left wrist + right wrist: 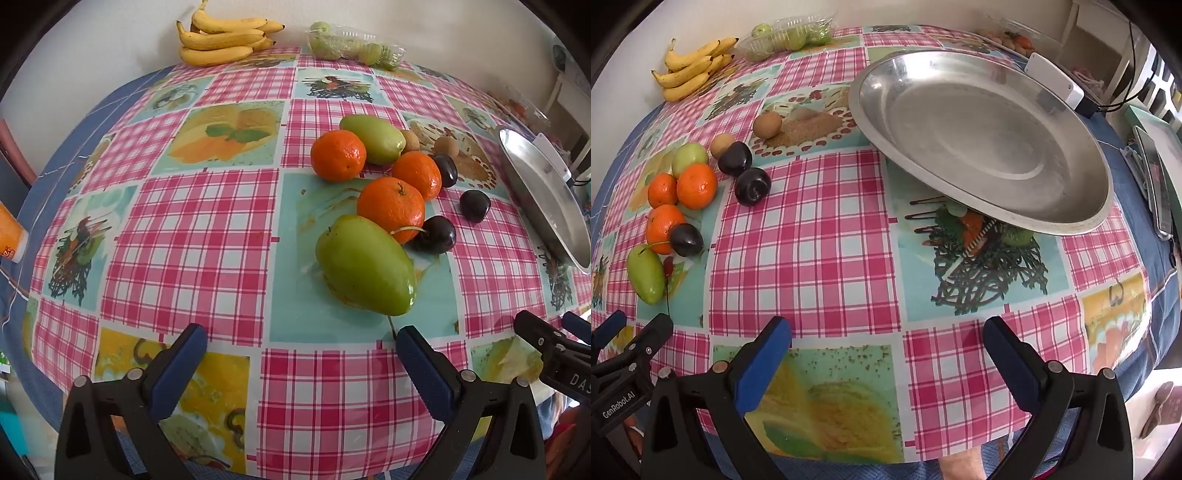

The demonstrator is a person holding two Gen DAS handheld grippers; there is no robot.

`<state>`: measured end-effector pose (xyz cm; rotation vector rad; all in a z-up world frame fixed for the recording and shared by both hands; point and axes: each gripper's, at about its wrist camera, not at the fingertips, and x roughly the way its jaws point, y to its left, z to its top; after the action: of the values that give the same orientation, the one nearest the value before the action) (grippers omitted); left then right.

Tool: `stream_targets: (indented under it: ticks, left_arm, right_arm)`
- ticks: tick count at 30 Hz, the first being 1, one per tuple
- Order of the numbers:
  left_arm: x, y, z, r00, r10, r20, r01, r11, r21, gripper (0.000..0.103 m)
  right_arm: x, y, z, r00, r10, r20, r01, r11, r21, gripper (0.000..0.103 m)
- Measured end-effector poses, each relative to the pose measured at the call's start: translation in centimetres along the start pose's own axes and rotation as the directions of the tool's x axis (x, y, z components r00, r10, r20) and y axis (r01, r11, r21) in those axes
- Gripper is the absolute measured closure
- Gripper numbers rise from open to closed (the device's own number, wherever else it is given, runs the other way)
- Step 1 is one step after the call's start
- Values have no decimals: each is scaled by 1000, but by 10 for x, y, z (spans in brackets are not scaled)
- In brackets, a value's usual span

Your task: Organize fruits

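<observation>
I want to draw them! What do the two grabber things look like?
Both the left gripper and the right gripper are black plastic clamps with blue pads on the fingers and silver rivets. One has white "GenRobot.AI" lettering on its side.

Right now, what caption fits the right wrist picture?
Open right gripper hovers over checkered tablecloth, empty metal plate ahead, fruit pile at left.
</observation>
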<state>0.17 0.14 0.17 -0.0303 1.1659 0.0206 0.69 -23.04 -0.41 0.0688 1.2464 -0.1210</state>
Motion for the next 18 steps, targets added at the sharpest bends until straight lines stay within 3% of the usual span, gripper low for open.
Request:
stream_targets:
  ticks: [18]
  left_arm:
    - [-1, 2, -5, 1000, -1, 1, 1, 1000, 2, 0]
  right_arm:
    - [-2, 2, -5, 1000, -3, 17, 2, 1000, 9, 0]
